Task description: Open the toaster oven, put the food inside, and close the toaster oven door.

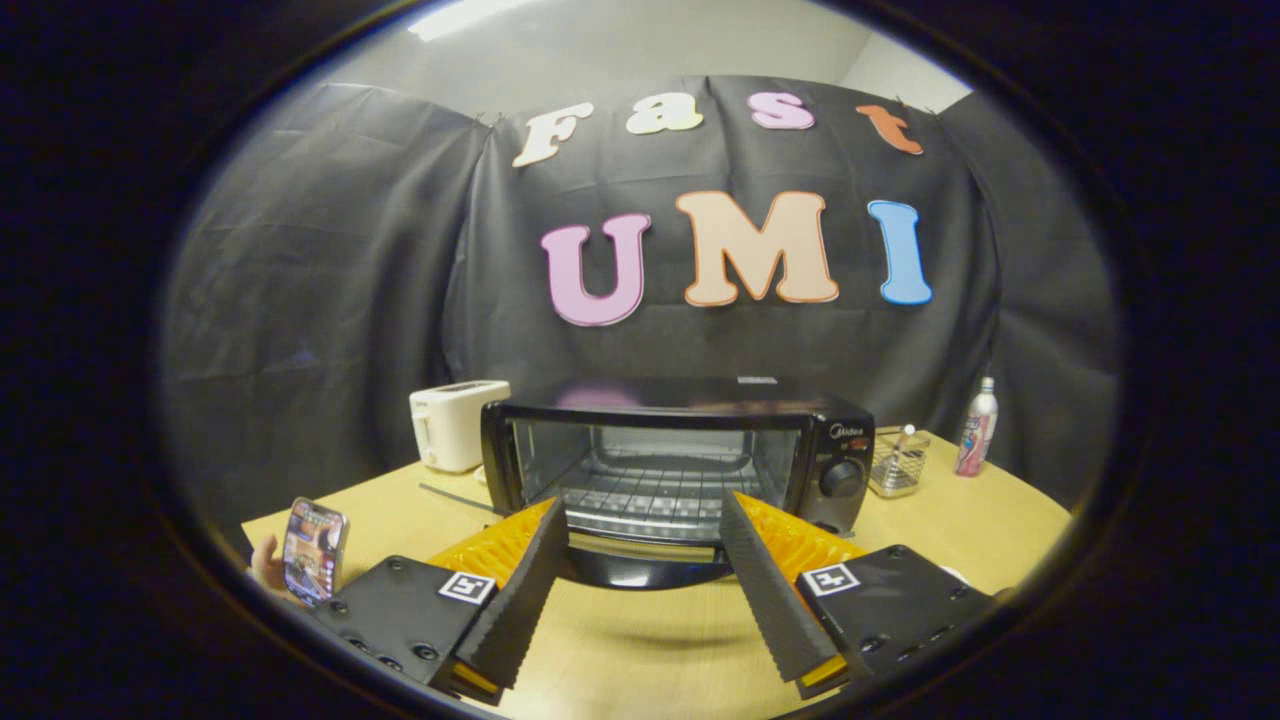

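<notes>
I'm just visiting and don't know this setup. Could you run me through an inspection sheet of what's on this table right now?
Surface: light wooden table, bare between the fingers.
Job's things: black toaster oven straight ahead, its door folded down, wire rack inside; food nothing seen.
Clutter: white toaster beside the oven; wire basket and bottle on its other side.
Grippers: gripper open, fingers spread before the oven's door, holding nothing.
Cables: thin dark cord on the table near the white toaster.
Surroundings: black cloth wall; a hand holding a phone at the table's edge.
</notes>
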The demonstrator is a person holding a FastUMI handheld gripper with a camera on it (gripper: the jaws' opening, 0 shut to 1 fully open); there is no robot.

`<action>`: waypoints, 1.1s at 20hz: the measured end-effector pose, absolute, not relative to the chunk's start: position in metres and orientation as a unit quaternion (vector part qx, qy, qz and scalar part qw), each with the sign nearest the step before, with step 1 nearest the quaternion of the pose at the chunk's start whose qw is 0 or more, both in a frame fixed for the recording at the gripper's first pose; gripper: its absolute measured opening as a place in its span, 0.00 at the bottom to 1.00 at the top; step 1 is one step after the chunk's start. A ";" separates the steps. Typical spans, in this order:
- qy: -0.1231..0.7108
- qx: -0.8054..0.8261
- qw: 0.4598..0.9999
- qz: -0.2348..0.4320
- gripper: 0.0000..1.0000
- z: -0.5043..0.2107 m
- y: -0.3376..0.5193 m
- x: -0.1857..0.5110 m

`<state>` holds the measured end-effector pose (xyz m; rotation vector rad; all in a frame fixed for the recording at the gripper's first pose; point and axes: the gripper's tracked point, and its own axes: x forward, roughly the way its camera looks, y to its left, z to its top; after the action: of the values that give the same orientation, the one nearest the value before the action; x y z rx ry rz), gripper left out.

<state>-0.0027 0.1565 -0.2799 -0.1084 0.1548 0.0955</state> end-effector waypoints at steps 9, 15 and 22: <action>0.163 -0.077 0.982 0.047 0.96 -0.321 0.151 -0.032; 0.222 -0.079 0.971 0.047 0.95 -0.353 0.146 -0.046; 0.276 -0.067 0.958 0.046 0.96 -0.393 0.139 -0.057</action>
<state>-0.0570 0.1385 -0.3931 -0.1355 0.5590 0.0934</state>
